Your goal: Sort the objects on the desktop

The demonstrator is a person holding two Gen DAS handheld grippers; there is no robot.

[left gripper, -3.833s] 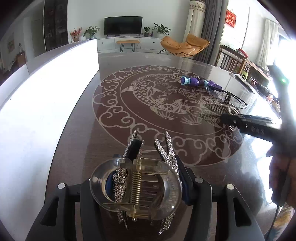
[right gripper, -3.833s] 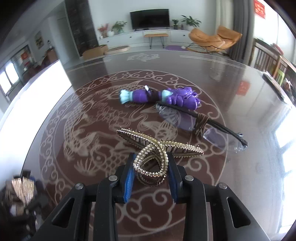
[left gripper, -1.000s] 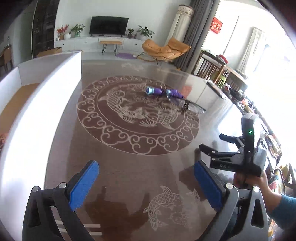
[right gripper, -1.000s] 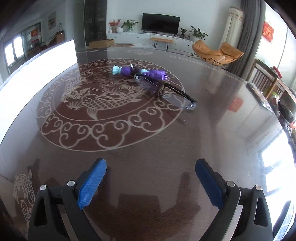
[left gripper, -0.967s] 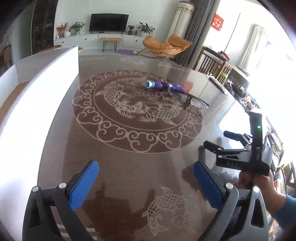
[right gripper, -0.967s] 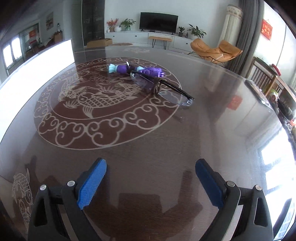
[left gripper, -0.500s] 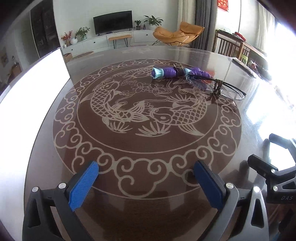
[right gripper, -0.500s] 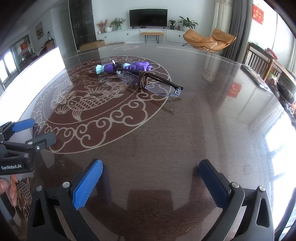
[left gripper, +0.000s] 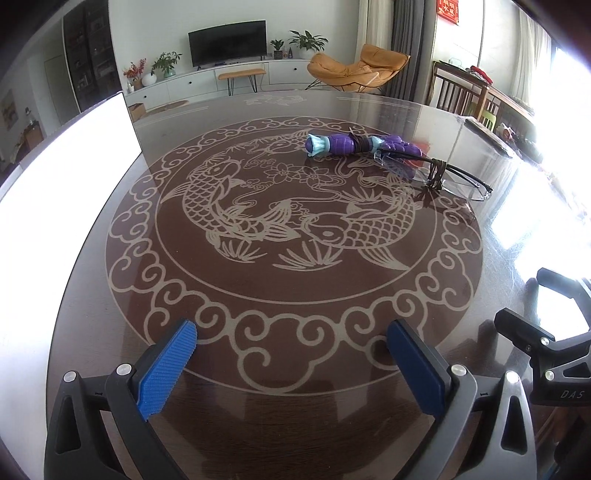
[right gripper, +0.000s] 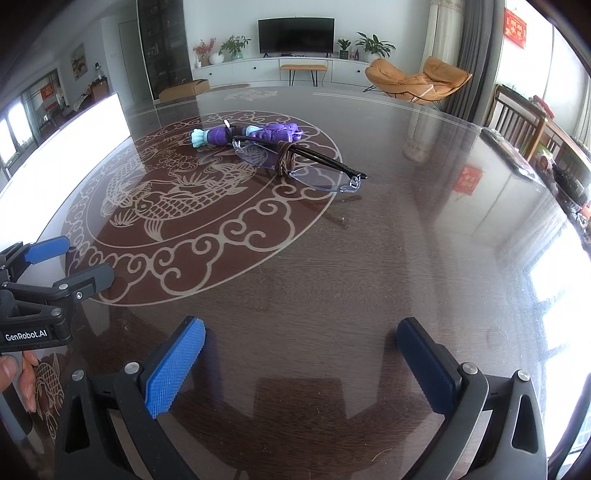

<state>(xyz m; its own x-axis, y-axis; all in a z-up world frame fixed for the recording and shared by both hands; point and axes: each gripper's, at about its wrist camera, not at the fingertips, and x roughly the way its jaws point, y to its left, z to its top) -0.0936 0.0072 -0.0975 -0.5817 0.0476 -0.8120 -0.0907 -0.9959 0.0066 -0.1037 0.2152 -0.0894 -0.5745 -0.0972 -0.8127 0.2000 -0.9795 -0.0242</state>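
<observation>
Ribbed blue pads (right gripper: pixel 173 373), glossy round table (right gripper: pixel 369 258).

1. "GenRobot.AI", white letters on the black body of the left gripper (right gripper: pixel 62 266), lower left edge of the right wrist view.
2. "DAS", pale letters on the black body of the right gripper (left gripper: pixel 532 302), lower right of the left wrist view.
3. Red wall hanging (right gripper: pixel 515 23), upper right in the right wrist view: gold characters, too small to read.
4. Red reflection (right gripper: pixel 470 180) on the table (right gripper: pixel 406 258), right of centre: characters unreadable.
</observation>
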